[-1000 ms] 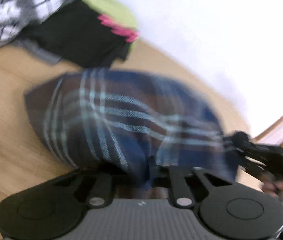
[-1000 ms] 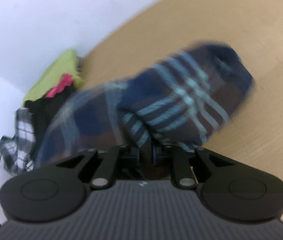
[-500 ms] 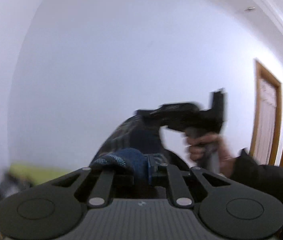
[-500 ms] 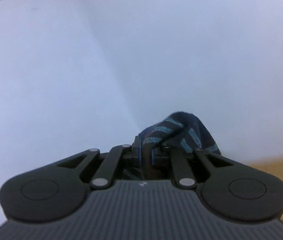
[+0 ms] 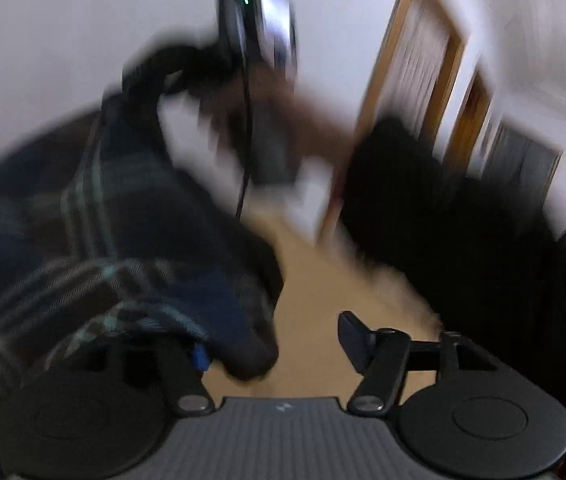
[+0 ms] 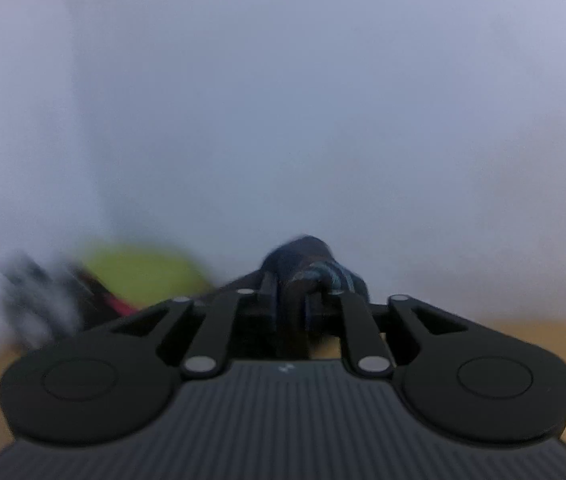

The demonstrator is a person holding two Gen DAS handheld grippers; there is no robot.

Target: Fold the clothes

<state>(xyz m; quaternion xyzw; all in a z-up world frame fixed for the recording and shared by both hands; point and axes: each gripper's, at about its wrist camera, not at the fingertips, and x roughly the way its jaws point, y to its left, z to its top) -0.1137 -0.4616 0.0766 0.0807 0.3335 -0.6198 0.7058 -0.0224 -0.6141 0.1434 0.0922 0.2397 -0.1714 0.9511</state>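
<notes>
A dark blue and brown plaid garment [image 5: 83,240] hangs in the air in the blurred left wrist view. My left gripper [image 5: 275,344] is open, its fingers wide apart; the cloth drapes over the left finger and slips off it. My right gripper [image 6: 297,300] is shut on a bunched fold of the same plaid garment [image 6: 307,258], held up in front of the white wall. The right gripper's body [image 5: 259,40] shows high in the left wrist view, with the garment hanging from it.
The wooden table [image 5: 311,280] lies below. A pile of other clothes, with a lime green piece [image 6: 143,272] and a checked piece [image 6: 31,292], sits at the left against the wall. The person's dark sleeve [image 5: 423,200] and wooden doors [image 5: 415,60] are on the right.
My left gripper has opened and let go of the plaid garment, which now hangs from the right gripper. Both views have swung down; the table and clothes pile show again.
</notes>
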